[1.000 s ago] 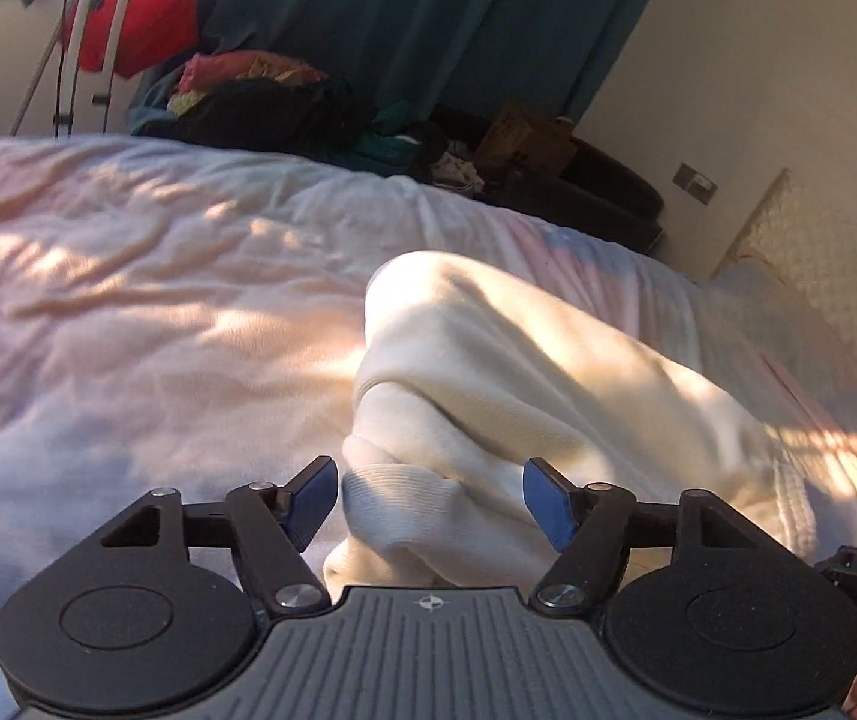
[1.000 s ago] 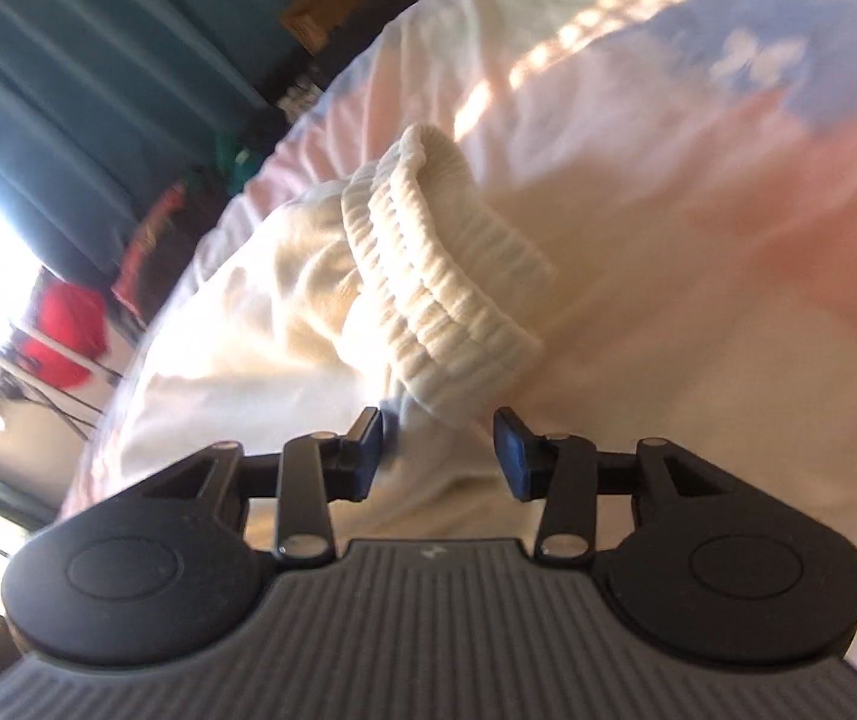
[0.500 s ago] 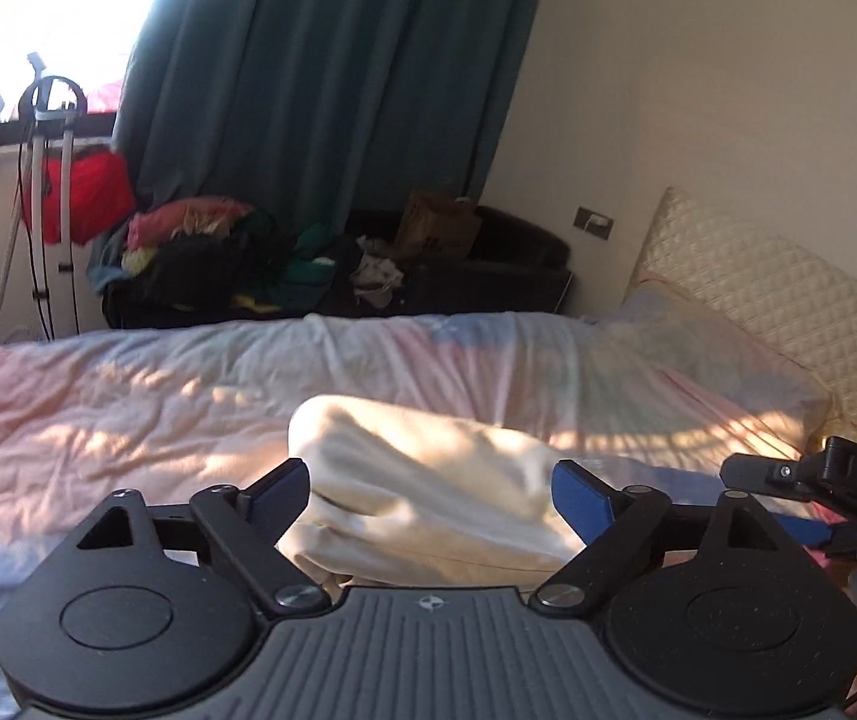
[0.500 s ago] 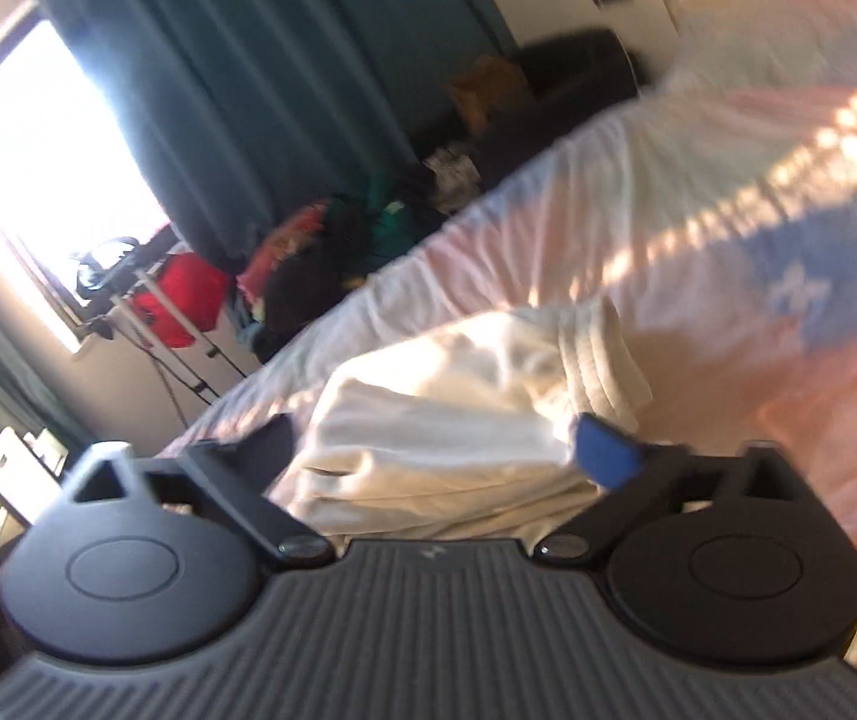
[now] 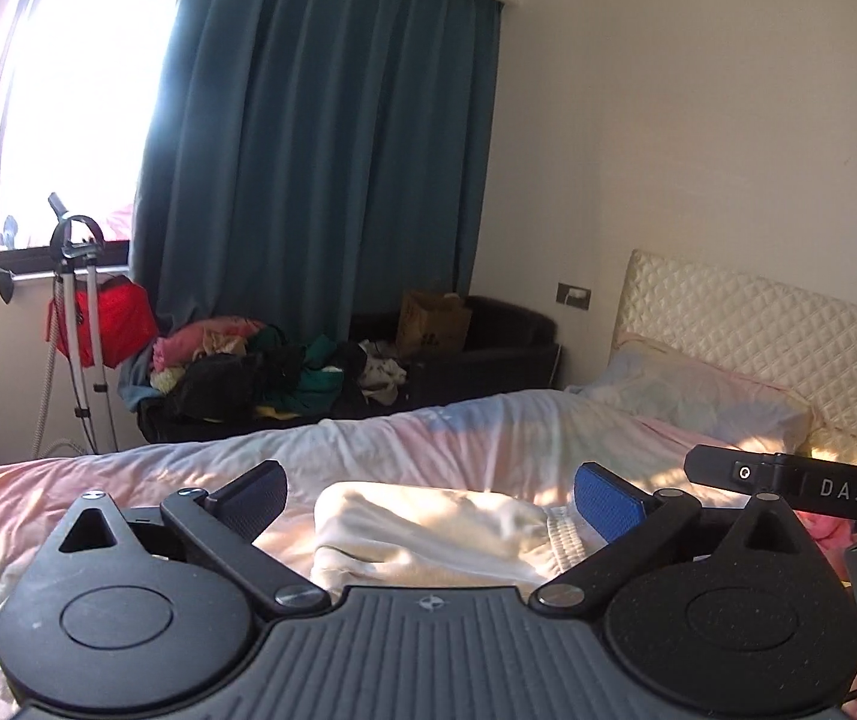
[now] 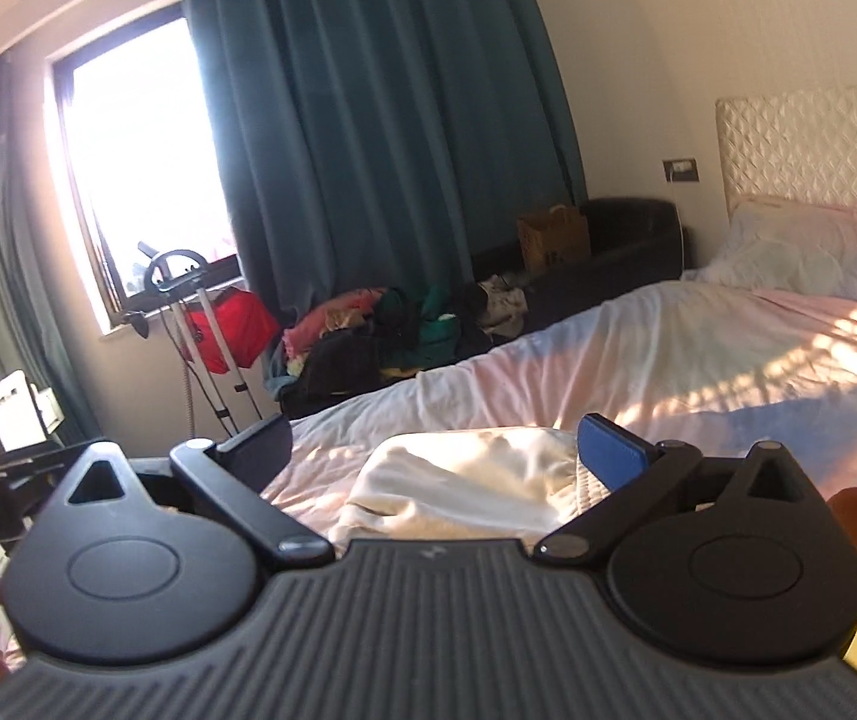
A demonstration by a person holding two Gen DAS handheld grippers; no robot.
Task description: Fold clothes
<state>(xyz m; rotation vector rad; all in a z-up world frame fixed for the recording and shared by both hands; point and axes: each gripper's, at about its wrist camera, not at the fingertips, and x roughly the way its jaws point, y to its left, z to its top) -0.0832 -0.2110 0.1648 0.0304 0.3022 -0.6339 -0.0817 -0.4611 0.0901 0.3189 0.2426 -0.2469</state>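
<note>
Cream garment (image 5: 428,534), folded into a soft bundle, lies mid-bed on the pastel duvet (image 5: 128,480), clear of the bed's edges. Left claw (image 5: 428,495) and right claw (image 6: 434,450) hang above it, jaws apart, empty. Likely light, limp, non-slippery knit; grip best at the ribbed hem (image 5: 563,537).

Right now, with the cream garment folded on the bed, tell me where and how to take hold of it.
Grip the thick folded edge of the cream garment nearest the cameras, coming in low from the near side. There the layers stack into a bulky lip. The ribbed cuff at its right end would likely pull the fold open. Both the left hand-held gripper and right hand-held gripper are open above it.
</note>
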